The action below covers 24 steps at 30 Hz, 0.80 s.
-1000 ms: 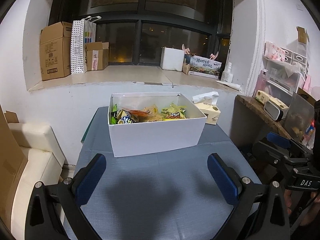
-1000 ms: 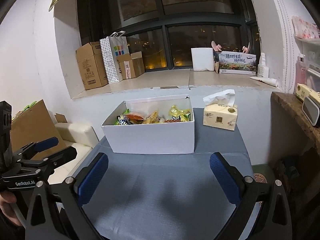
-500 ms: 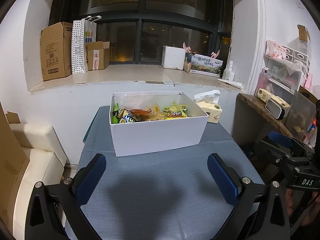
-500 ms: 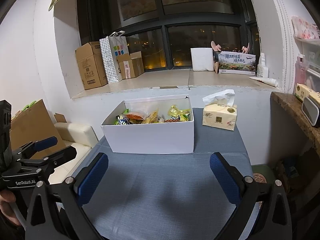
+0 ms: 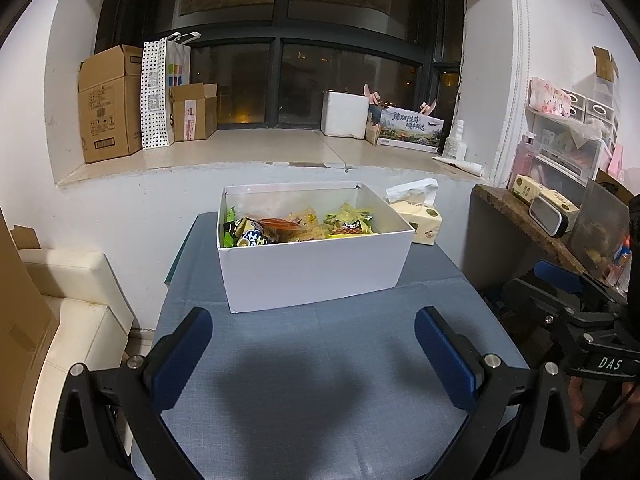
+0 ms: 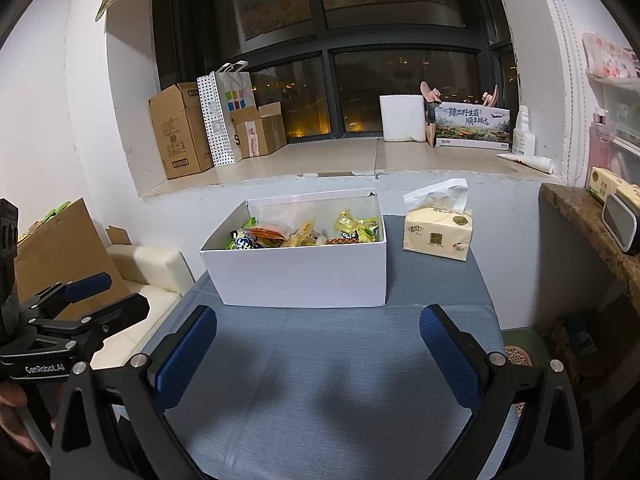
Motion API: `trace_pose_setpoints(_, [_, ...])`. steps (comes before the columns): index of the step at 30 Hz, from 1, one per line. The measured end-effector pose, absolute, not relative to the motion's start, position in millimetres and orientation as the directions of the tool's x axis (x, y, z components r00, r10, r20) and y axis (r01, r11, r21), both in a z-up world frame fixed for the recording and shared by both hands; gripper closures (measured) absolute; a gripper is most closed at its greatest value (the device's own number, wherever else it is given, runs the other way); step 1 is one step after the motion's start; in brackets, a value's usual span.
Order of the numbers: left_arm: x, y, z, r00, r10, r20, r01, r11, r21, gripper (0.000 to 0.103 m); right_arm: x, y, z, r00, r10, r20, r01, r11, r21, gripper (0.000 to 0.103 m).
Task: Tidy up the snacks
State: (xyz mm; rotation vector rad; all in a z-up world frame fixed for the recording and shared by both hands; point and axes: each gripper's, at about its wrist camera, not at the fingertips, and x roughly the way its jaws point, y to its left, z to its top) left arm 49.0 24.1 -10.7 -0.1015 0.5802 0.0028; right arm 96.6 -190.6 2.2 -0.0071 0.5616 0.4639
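A white open box (image 5: 316, 268) (image 6: 304, 276) stands at the far end of a table with a blue-grey cloth (image 5: 320, 380) (image 6: 328, 380). Several snack packets (image 5: 296, 228) (image 6: 304, 232) lie inside it. My left gripper (image 5: 314, 344) is open and empty, held above the cloth short of the box. My right gripper (image 6: 318, 344) is open and empty too, at a like distance. Each gripper also shows at the edge of the other's view, the right one (image 5: 568, 304) and the left one (image 6: 80, 300).
A tissue pack (image 5: 416, 220) (image 6: 438, 228) sits on the table right of the box. A cream sofa (image 5: 60, 320) stands left of the table. A brown shelf (image 5: 528, 220) with small items is at the right. Cardboard boxes (image 5: 112, 104) fill the window sill behind.
The left wrist view has drifted slightly, so the box sits a little to the right in it. Both grippers stay open and empty.
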Motion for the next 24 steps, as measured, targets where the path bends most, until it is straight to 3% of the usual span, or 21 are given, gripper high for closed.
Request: trace_pose_setpoints(24, [47.7,23.0,-10.6,0.833,-0.029,-0.552,-0.028,0.995,-0.095,0.0,97.8,-189.6,1.0,0.746,0.417,-0.52,-0.421,0.899,0.117,0.0])
